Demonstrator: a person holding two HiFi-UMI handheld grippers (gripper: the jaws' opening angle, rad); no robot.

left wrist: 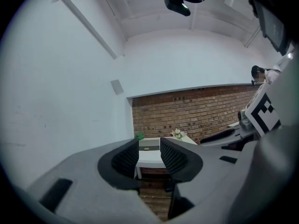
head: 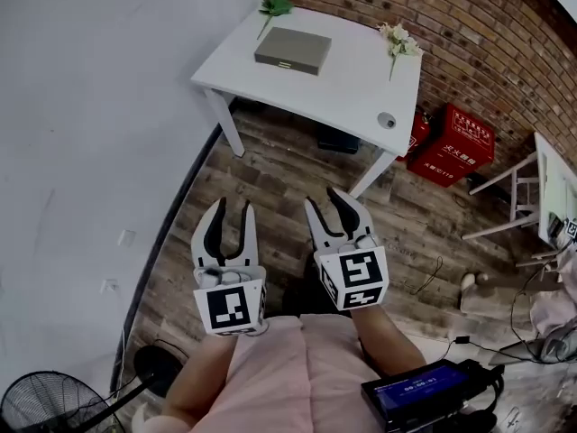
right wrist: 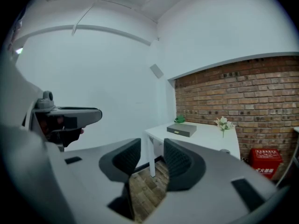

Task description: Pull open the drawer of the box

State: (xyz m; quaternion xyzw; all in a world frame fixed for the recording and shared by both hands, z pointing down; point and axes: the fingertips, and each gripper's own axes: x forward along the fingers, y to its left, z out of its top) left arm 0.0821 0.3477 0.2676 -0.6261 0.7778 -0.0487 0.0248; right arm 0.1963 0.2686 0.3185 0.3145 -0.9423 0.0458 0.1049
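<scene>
Head view: box [head: 292,47] crosswise, drawer [head: 287,64] facing the person.

the left gripper [head: 233,204] and the right gripper [head: 325,197] look alike. each has two white fingers [head: 209,234] that curve and taper toward the tips, with black lining along the inner faces. in the gripper views the inner pads [left wrist: 127,158] are dark and finely ribbed, set in smooth grey-white shells with small dark rectangular slots [left wrist: 56,195]. behind each pair of fingers sits a white cube [head: 229,307] printed with black square markers. the person wears a pale pink top [head: 288,377], and the forearms are bare.
</scene>
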